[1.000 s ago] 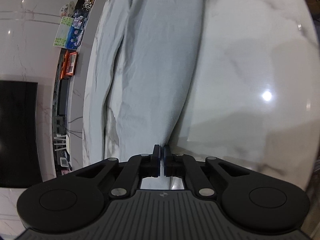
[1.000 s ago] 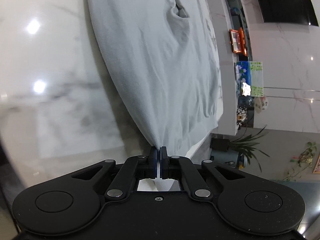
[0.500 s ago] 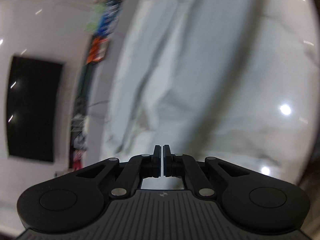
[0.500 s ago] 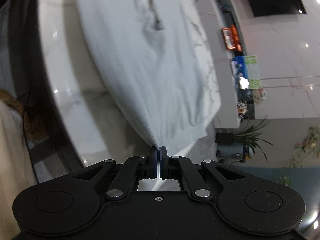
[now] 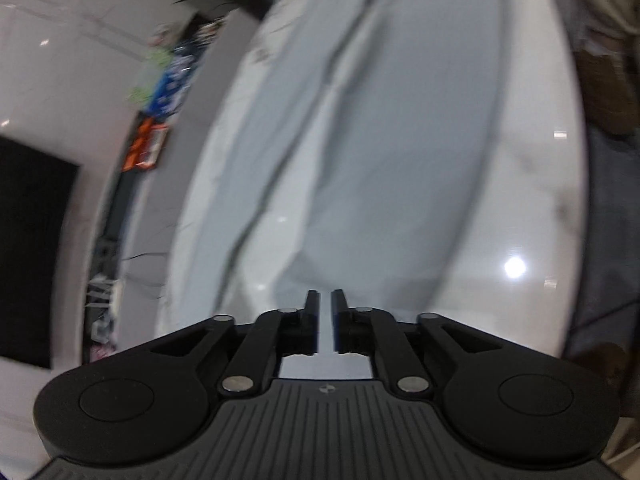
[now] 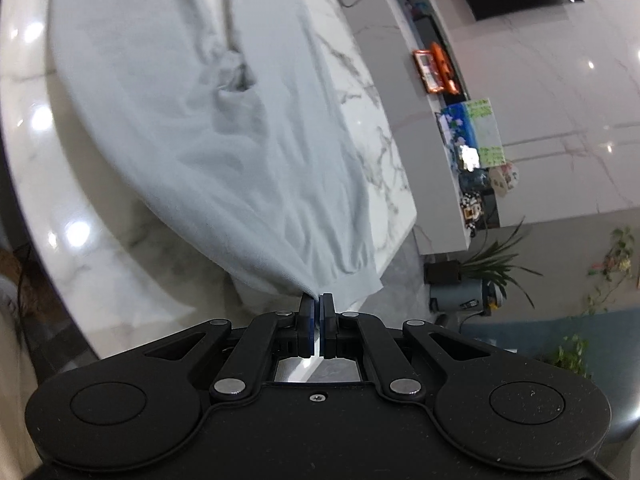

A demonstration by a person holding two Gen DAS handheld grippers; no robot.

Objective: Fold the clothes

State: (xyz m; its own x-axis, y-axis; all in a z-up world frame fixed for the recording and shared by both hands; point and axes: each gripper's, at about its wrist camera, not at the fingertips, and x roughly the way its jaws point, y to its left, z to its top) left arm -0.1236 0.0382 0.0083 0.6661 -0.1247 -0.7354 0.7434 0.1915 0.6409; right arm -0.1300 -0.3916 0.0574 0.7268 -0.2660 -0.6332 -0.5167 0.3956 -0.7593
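On glossy marble table [image 6: 120, 264], soft grey garment [image 6: 224, 152]: right gripper [image 6: 317, 298] pinching hem, left gripper [image 5: 325, 297] parting, empty.

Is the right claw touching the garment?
Touching. The right wrist view shows the right claw pinching the garment corner between its pads.

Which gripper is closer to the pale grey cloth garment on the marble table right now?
Right. The right gripper is clamped on the pale grey cloth garment; the left gripper is opening, nothing visibly between its jaws, above it.
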